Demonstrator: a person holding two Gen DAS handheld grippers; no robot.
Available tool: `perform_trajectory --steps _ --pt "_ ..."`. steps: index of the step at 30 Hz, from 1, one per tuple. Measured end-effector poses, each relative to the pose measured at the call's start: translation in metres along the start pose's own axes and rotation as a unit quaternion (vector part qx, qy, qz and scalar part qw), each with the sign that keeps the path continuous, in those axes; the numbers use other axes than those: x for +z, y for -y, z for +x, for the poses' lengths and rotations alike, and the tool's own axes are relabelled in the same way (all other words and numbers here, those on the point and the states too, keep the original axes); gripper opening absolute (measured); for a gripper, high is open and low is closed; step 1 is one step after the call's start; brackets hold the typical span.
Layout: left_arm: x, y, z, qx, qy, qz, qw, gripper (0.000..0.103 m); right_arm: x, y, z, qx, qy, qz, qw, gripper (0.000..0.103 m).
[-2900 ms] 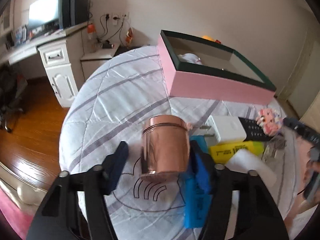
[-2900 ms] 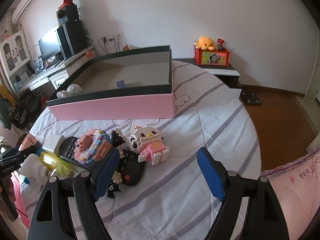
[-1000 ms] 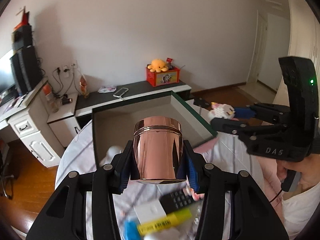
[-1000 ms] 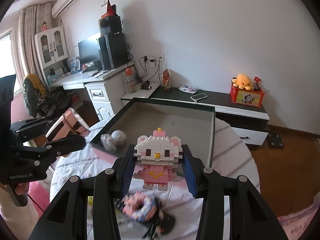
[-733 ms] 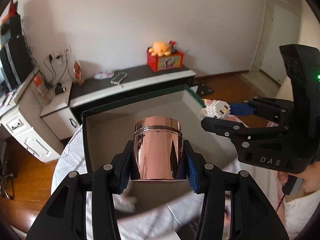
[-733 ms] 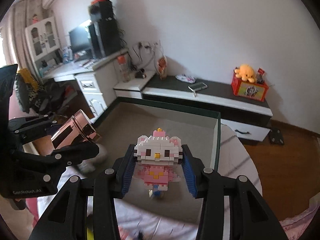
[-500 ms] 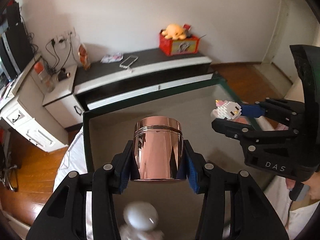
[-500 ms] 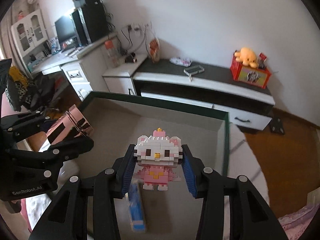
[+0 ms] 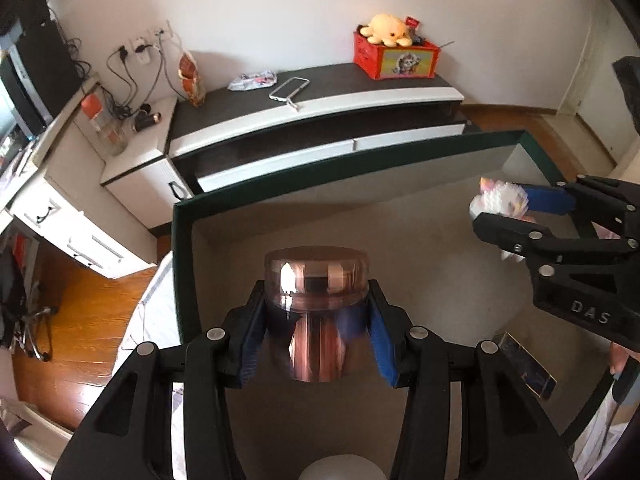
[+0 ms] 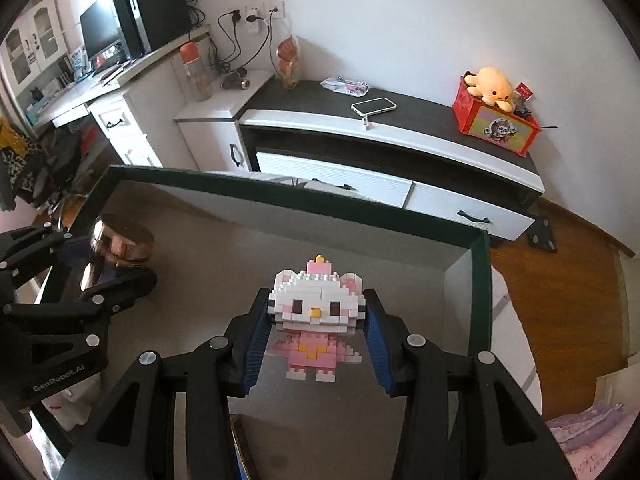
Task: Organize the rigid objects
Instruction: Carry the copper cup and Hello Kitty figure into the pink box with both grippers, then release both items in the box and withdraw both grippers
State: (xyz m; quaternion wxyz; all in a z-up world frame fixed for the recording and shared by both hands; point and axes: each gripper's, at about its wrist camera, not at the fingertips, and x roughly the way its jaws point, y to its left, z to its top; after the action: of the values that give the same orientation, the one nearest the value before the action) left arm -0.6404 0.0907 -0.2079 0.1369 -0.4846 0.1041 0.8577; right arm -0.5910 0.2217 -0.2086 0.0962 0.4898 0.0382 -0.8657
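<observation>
A shiny copper can (image 9: 316, 280) sits between the blue pads of my left gripper (image 9: 316, 320), low over the beige floor of the pink box with the dark green rim (image 9: 182, 260). The left jaws are opening. The can's body is blurred and a thin gap shows on each side. My right gripper (image 10: 316, 320) is shut on a white and pink brick cat figure (image 10: 316, 304), hanging over the box's right half. The right gripper (image 9: 508, 216) shows in the left wrist view, and the left gripper (image 10: 104, 264) with the can (image 10: 120, 244) in the right wrist view.
A white round object (image 9: 340, 468) and a dark blue flat packet (image 9: 524, 364) lie on the box floor. Behind the box stands a low black and white cabinet (image 10: 400, 128) with a phone and a red toy box. Wooden floor lies on both sides.
Both grippers carried their objects forward and down over the box and tipped downward. The can now looks blurred and sits a little lower between the left pads.
</observation>
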Motion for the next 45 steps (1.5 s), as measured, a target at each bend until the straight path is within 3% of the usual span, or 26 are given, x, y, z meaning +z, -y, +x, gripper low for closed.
perform_trajectory --steps 1,2,4,8,12,15,18,27,33,39,45 --pt "0.000 0.000 -0.002 0.005 0.004 -0.004 1.0000 0.062 0.000 0.001 -0.003 0.000 0.007 0.004 1.000 0.050" --pt "0.000 0.000 -0.005 0.009 0.009 -0.007 0.9999 0.083 0.000 0.002 -0.007 -0.002 0.018 0.010 1.000 0.067" --pt "-0.004 0.001 -0.017 0.000 0.029 -0.009 0.9995 0.093 -0.003 0.003 -0.014 -0.011 0.035 0.020 0.999 0.081" --pt "-0.016 0.003 -0.053 0.036 0.074 0.000 0.9966 0.102 -0.014 0.003 -0.040 0.003 0.062 0.030 0.998 0.081" --pt "-0.037 0.000 -0.096 0.043 0.112 -0.015 0.9927 0.103 -0.028 -0.002 -0.073 0.014 0.095 0.030 0.995 0.083" --pt "-0.059 0.000 -0.128 0.072 0.139 -0.019 0.9875 0.103 -0.046 -0.010 -0.107 0.013 0.132 0.017 0.991 0.103" --pt "-0.086 0.003 -0.162 0.091 0.176 -0.027 0.9797 0.103 -0.062 -0.020 -0.134 0.006 0.163 0.003 0.987 0.103" --pt "-0.185 0.026 -0.253 0.088 0.261 -0.053 0.9599 0.103 -0.146 -0.042 -0.219 -0.008 0.237 -0.008 0.971 0.103" --pt "-0.240 0.044 -0.289 0.080 0.275 -0.052 0.9566 0.103 -0.206 -0.052 -0.256 -0.019 0.260 0.010 0.965 0.103" --pt "-0.289 0.046 -0.310 0.090 0.273 -0.083 0.9541 0.103 -0.249 -0.055 -0.279 -0.025 0.273 0.031 0.961 0.103" --pt "-0.321 0.043 -0.335 0.085 0.299 -0.125 0.9422 0.103 -0.281 -0.062 -0.301 -0.027 0.293 0.045 0.955 0.103"
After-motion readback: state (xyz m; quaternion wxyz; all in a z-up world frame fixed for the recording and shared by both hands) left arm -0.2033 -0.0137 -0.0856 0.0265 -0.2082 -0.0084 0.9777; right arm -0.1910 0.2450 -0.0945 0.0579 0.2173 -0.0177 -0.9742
